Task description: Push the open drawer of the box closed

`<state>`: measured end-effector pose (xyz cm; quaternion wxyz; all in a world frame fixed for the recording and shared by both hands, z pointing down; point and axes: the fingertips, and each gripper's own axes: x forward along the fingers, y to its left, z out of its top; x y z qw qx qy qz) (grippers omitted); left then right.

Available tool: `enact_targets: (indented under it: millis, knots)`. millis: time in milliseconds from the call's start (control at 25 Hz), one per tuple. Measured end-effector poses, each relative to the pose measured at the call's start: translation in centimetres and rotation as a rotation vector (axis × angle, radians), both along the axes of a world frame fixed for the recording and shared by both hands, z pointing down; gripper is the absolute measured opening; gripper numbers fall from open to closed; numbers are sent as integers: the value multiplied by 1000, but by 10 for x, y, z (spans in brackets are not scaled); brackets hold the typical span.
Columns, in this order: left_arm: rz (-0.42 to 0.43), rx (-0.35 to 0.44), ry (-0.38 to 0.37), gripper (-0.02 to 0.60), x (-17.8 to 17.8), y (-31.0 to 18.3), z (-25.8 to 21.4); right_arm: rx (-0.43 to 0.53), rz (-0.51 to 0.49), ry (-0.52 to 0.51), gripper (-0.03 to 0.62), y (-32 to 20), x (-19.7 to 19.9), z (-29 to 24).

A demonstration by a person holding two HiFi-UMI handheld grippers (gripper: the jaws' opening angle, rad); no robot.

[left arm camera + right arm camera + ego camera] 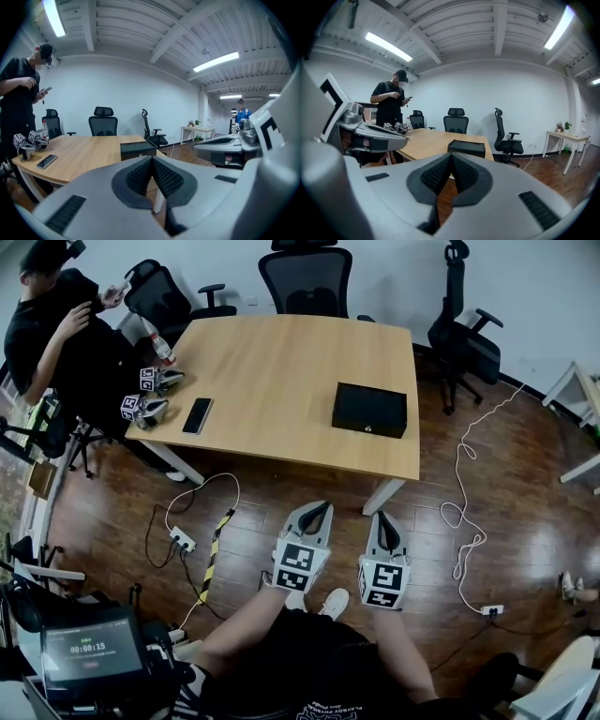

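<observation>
Left claw [317, 510] and right claw [385, 518] are each pressed together with nothing between them. They are held side by side above the floor [516, 521], short of the worktop [272, 381]. The box [369, 409] sits near the worktop's right front corner, well apart from both.

An office meeting room — a wooden table [272, 399] with black swivel chairs [307, 282] around it. White walls [487, 93], ceiling strip lights [388, 46] and power strips [182, 540] with cables [459, 484] on the wood floor [525, 549] show it.
</observation>
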<state>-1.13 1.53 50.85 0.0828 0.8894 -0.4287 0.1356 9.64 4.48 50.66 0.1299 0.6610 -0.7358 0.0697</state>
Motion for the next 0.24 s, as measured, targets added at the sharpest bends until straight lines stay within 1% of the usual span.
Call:
enact_targets:
  millis: [240]
  knots:
    - [12,-15,12,-2,3,14,-1,-11,10,4,5,12,2,2]
